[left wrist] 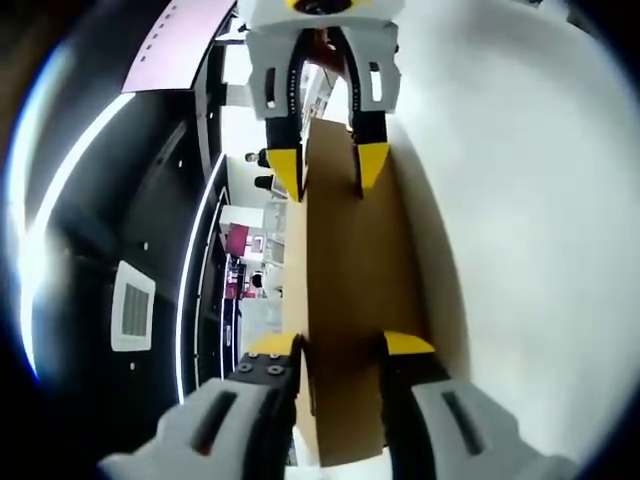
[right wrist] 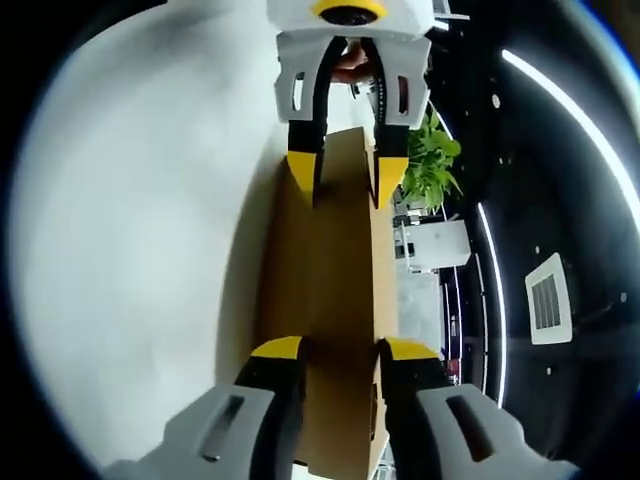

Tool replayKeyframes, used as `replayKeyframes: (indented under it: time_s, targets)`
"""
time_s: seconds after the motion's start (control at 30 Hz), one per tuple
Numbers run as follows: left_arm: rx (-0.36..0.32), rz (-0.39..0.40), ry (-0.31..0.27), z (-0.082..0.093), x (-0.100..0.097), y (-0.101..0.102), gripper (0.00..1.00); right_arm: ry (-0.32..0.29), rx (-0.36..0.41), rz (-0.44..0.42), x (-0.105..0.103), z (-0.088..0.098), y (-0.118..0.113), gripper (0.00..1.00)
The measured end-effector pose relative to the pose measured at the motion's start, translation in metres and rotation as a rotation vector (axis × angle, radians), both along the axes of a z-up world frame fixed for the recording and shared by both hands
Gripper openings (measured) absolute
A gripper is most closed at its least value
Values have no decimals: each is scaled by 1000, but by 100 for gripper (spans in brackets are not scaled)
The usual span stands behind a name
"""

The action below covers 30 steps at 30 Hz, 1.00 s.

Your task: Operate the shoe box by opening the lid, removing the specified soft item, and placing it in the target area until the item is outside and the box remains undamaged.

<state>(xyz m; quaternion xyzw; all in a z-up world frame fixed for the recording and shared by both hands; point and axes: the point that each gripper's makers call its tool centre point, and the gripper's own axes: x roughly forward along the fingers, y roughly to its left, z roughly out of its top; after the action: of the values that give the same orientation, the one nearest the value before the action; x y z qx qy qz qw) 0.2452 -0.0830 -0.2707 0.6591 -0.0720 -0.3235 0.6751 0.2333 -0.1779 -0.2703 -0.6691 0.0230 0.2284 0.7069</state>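
Left gripper view, left gripper (left wrist: 340,350) clamped on cardboard lid (left wrist: 345,260), right gripper (left wrist: 328,180) gripped its far end, white table (left wrist: 520,200) beneath.

Setting: large open-plan commercial interior, office or showroom type. Evidence: black ceiling (left wrist: 150,200) with linear light strips (right wrist: 560,95) and square air vents (left wrist: 132,308); distant desks and furniture (left wrist: 245,285); potted green plant (right wrist: 432,165); broad white surface (right wrist: 140,230).
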Motion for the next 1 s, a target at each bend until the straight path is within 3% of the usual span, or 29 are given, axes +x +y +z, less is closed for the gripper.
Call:
replayKeyframes:
  time_s: [0.2,0.3,0.83,1.0]
  targets:
    - [-1,1,5,0,0,0,31,27,17,2,0,1,1,28]
    - [-1,3,7,0,0,0,31,65,69,2,-3,4,1,27]
    - [-31,11,23,12,-1,0,30,54,44,3,-5,12,4,27]
    - [-30,11,27,12,-1,0,30,41,3,11,-1,10,6,29]
